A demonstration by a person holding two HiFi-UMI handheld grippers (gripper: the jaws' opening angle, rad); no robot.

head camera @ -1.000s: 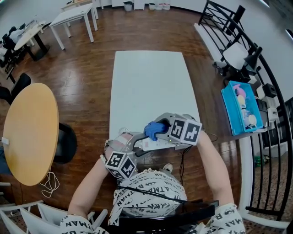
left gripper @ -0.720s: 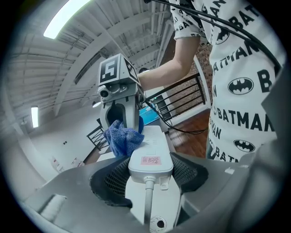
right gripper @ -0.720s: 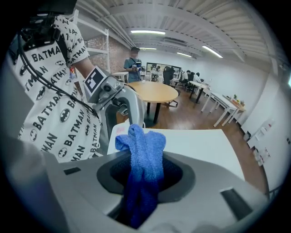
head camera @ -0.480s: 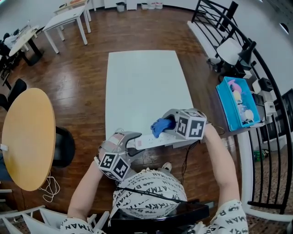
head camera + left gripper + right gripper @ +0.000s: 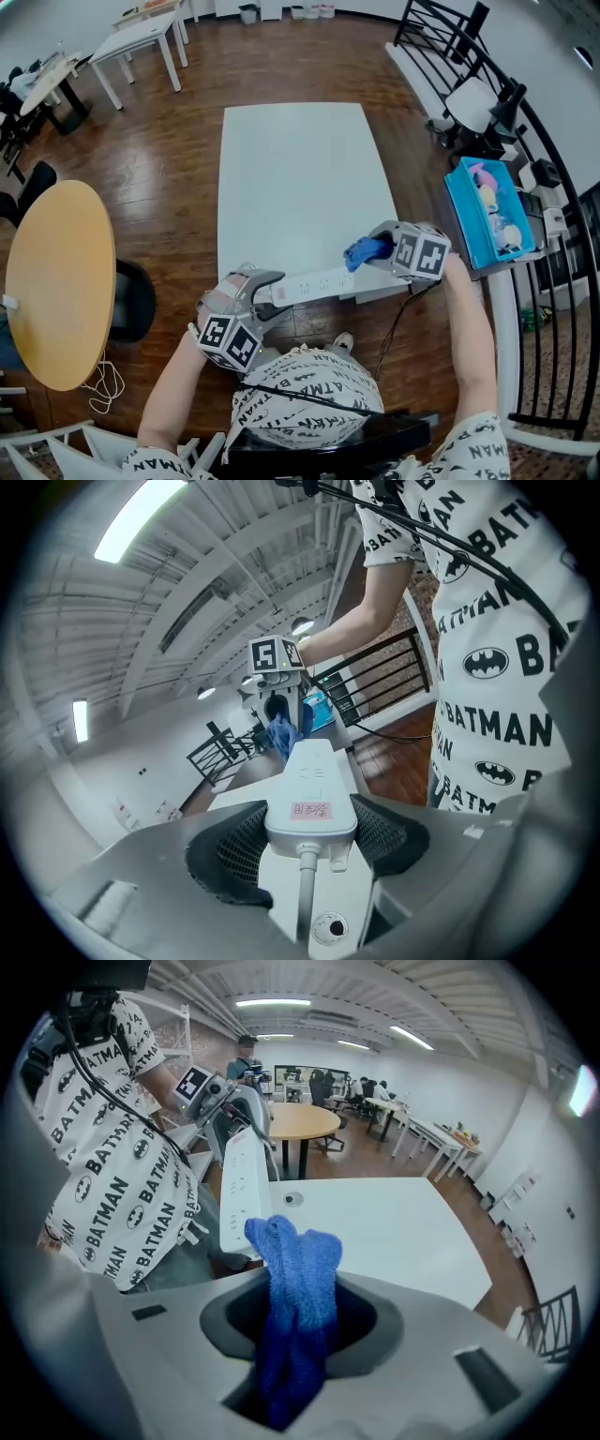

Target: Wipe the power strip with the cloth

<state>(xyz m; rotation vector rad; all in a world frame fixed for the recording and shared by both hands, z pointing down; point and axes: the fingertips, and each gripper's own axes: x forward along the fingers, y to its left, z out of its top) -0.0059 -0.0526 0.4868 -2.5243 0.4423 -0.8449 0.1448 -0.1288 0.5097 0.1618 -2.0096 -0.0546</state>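
A long white power strip point(image 5: 311, 284) is held level above the near edge of the white table point(image 5: 300, 169). My left gripper point(image 5: 265, 293) is shut on its cord end point(image 5: 309, 810), both pads pressing its sides. My right gripper point(image 5: 375, 251) is shut on a bunched blue cloth point(image 5: 292, 1307). The cloth's tip point(image 5: 361, 251) sits at the strip's far right end. In the left gripper view the cloth point(image 5: 281, 735) hangs just beyond the strip's far end. From the right gripper view the strip point(image 5: 239, 1190) runs away from the cloth toward the left gripper point(image 5: 246, 1127).
A round wooden table point(image 5: 56, 281) stands at the left. A blue bin point(image 5: 483, 220) with items sits at the right beside a black railing point(image 5: 562, 281). The strip's black cord point(image 5: 392, 328) hangs toward the floor. More tables stand at the far left.
My right gripper has slid the cloth rightward along the strip, from near its middle to its far right end. The left gripper has kept its hold and barely moved.
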